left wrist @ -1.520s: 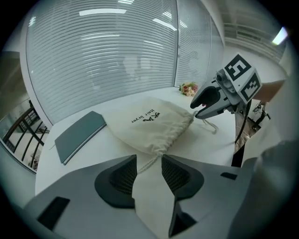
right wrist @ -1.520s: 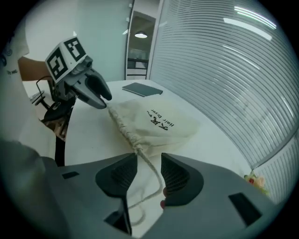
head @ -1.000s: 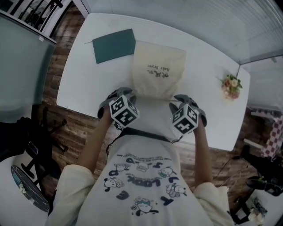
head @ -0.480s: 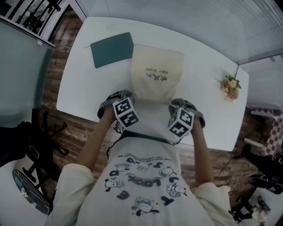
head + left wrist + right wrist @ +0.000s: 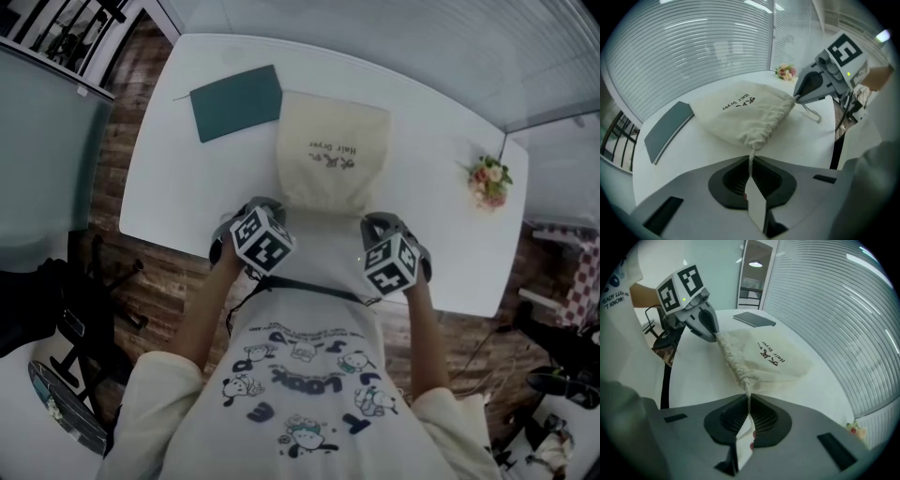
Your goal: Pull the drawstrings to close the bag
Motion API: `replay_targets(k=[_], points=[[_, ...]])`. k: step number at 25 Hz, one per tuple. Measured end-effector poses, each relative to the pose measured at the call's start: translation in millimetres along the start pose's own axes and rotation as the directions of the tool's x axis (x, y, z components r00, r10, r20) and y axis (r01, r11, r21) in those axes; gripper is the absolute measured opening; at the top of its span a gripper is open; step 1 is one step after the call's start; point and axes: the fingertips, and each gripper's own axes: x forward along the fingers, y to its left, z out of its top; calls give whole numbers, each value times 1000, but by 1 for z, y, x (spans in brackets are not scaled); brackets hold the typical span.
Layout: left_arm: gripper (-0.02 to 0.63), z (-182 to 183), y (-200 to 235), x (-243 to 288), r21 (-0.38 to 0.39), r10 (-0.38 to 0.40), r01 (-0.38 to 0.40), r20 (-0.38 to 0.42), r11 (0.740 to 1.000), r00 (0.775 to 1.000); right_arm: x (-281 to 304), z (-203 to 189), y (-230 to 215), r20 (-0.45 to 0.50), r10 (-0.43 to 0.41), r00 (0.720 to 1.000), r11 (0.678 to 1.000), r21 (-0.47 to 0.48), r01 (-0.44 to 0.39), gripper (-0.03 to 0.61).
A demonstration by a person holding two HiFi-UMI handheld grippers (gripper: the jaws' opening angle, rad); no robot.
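Note:
A cream drawstring bag (image 5: 333, 155) printed "Hair Dryer" lies on the white table (image 5: 169, 178), its gathered mouth toward me. My left gripper (image 5: 259, 210) sits at the mouth's left corner. Its jaws have just been closing and are now shut on the left drawstring (image 5: 751, 157), which runs taut from the puckered corner of the bag (image 5: 740, 112). At the right corner my right gripper (image 5: 379, 225) has likewise just been closing, and it is shut on the right drawstring (image 5: 748, 393) coming off the bag (image 5: 771, 357). Each gripper shows in the other's view, the right gripper (image 5: 799, 97) and the left gripper (image 5: 714, 336).
A dark teal notebook (image 5: 236, 101) lies at the table's far left, touching the bag's corner. A small flower bunch (image 5: 490, 181) stands at the right. The table's near edge (image 5: 309, 272) runs right under my hands. Slatted blinds line the far side.
Both marker cubes have rolled a little and both grippers have settled against the bag's near corners. The bag and notebook have not moved.

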Motion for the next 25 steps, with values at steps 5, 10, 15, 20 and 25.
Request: replay_targets(k=[5,10,15,20,25], points=[[48,5,-6,-6,-304,-72,107,123,947,990,-9,-1,-10,68,-44,997,952,306,21,23],[48,6,-6,-10,-504,-50,156,218,850,975,-12,-3,-18,128,-122,984,808,588,23,23],[46,3,1,-15,-666,61,118,240,737,969,-20,0,-19,99,-250,963,738,663,124,23],[46,2,7,-21,-722,135,101,262,685,956,-25,-6,-24,120,-327,937,612,783,113,21],[46,3,8,-26,-786,162,146,300,601,940,-25,-20,-30,163,-328,930,352,935,-40,22]])
